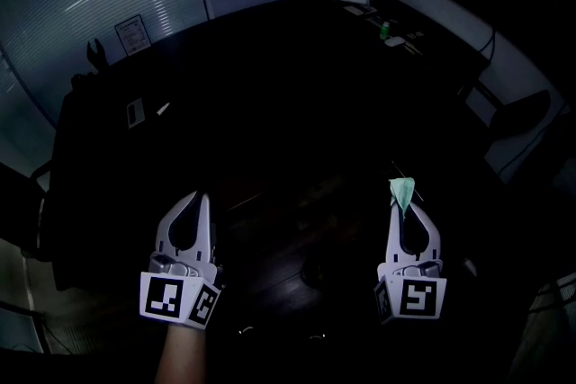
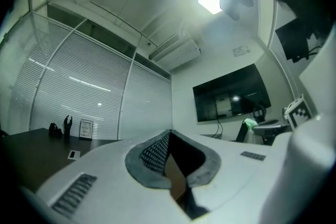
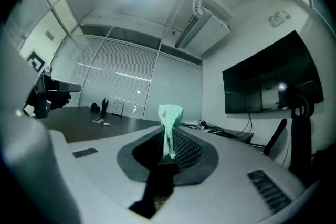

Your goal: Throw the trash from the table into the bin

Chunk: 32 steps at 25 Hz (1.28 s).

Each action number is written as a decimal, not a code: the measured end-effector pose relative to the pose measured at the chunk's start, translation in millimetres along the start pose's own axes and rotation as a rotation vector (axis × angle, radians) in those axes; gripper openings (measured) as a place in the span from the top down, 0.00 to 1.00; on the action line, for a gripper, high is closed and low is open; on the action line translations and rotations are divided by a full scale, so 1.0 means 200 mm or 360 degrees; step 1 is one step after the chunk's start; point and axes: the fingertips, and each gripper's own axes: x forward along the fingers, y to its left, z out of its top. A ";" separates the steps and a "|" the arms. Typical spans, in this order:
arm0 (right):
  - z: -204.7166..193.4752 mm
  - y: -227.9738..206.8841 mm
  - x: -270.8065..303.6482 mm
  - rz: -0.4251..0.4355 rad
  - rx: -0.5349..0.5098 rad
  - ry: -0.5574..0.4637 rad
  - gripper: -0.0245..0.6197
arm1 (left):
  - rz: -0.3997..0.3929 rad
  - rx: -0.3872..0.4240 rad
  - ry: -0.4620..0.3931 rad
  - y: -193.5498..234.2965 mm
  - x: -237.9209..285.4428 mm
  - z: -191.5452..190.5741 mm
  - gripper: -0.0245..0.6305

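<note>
**Head view.** A dark counter (image 1: pixel 270 85) fills the frame. The left gripper (image 1: pixel 202 195) sits at lower left with its jaw tips together. The right gripper (image 1: pixel 407 204) sits at lower right, grasping a small pale green scrap (image 1: pixel 402 190) that stands up from its tips. In this dim light the scrap may be paper or film. A small card (image 1: pixel 135 112) lies at upper left, well apart from both grippers. No bin shows.

**Left gripper view.** The left gripper (image 2: pixel 171 131) is clenched with nothing between its pads (image 2: pixel 155 152). At the right edge the right gripper (image 2: pixel 269 126) appears with the green scrap (image 2: pixel 250 123) at its tip. A wall screen (image 2: pixel 231 94) hangs behind.

**Right gripper view.** The right gripper (image 3: pixel 169 135) pinches the lower end of the green scrap (image 3: pixel 171 112). The upper end of the scrap rises free above the jaws.

**Step in hand (judged).** The scrap is being carried to a bin that is out of frame.
- The pinch is best held firm, because only the tail of the scrap is caught.
- The jaws should open only when they are low over the bin mouth, since so light a piece may drift or cling to a pad.
- The empty left gripper is free to take the next item.
</note>
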 end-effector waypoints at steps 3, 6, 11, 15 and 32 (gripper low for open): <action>-0.14 -0.06 -0.03 -0.0002 0.0012 0.0060 0.90 | 0.0004 0.0004 0.0021 -0.05 -0.01 -0.03 0.96; -0.34 -0.07 -0.05 0.0019 0.0024 0.0179 0.90 | 0.0006 0.0014 0.0040 -0.09 -0.02 -0.05 0.96; -0.79 -0.04 -0.09 0.0061 0.0063 0.0478 0.90 | 0.0027 0.0034 0.0075 -0.08 -0.04 -0.09 0.96; -1.13 -0.01 -0.12 0.0080 0.0075 0.0729 0.90 | 0.0048 0.0043 0.0093 -0.04 -0.04 -0.12 0.96; -1.78 0.17 -0.23 0.0246 0.0062 0.1276 0.89 | 0.0048 0.0060 0.0146 -0.01 -0.06 -0.21 0.96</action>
